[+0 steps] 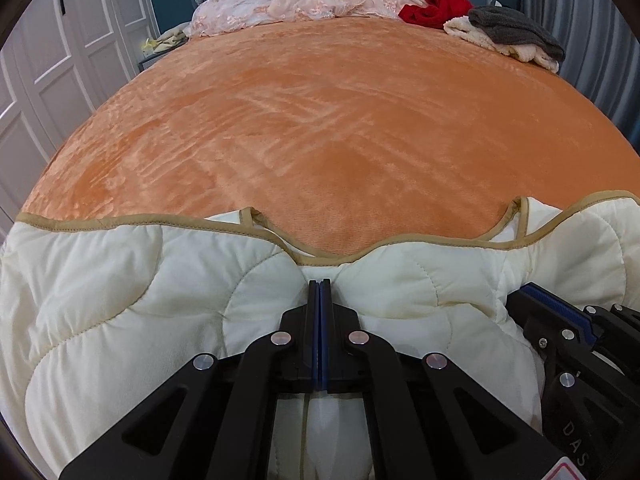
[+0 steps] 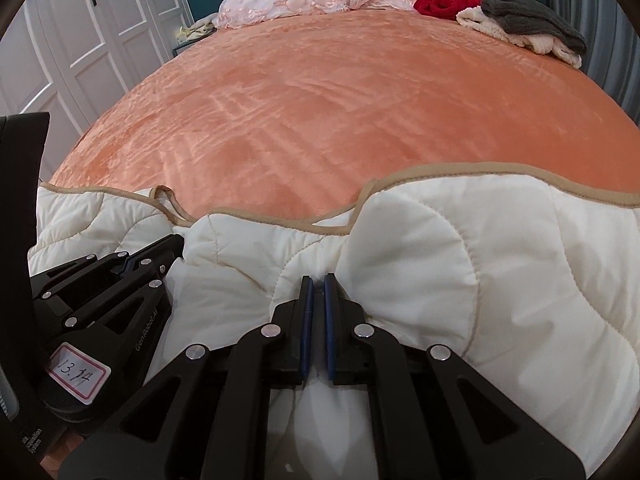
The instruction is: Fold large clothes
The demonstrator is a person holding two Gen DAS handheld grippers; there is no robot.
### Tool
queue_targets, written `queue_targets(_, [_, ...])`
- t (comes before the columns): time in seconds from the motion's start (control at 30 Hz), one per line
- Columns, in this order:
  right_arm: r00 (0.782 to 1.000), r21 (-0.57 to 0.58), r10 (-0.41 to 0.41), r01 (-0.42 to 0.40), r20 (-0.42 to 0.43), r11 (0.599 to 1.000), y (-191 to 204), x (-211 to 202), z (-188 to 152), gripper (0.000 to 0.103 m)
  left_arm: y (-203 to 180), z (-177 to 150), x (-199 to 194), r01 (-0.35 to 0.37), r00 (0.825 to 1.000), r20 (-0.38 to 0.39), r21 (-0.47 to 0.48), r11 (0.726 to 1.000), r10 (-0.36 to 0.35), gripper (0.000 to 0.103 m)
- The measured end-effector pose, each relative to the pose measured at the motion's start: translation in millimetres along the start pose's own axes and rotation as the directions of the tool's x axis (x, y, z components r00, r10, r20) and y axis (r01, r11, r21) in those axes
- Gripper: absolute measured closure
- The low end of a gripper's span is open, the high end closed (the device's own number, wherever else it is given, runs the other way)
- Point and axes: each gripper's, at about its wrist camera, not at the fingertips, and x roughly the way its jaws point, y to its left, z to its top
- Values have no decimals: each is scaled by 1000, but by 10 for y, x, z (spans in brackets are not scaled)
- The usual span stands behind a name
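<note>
A cream quilted cover with tan binding (image 1: 120,280) lies bunched at the near edge of the bed, seen also in the right wrist view (image 2: 500,260). My left gripper (image 1: 320,286) is shut on a fold of the quilted cover near its tan edge. My right gripper (image 2: 319,280) is shut on another fold of it, with a narrow gap between the blue pads. The two grippers sit side by side, close together. The right gripper shows at the right of the left wrist view (image 1: 536,294), and the left gripper at the left of the right wrist view (image 2: 160,256).
The bed carries an orange plush blanket (image 1: 320,120). At its far end lie a pink floral duvet (image 1: 304,0), a red garment (image 1: 436,6) and a grey and cream pile (image 1: 512,32). White wardrobe doors (image 1: 60,60) stand on the left.
</note>
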Motion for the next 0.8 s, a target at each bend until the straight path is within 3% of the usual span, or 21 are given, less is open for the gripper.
queue_targets(0.2, [999,11,-35,35,2,999,91,-502,-1,92,64,24,-342,29,999,-44,2,1000,-29,100])
queue_targets(0.37, [1000,-21,5,-5,-19,1000,261,-1049,-383,81,142,-246,-840,38,995,-96,0,999,-38,95])
queue_targets(0.53, [994,-1,9,-10,-107,1000,313,-934,-697,81,109,-536,-950,17,990,-138,1,1000,-17,95])
queue_targets(0.8, [993,4,-13,14,-114,1000,320,-780,-756,82,111,-704,-821,4,991,-135,-44,999,-10,95])
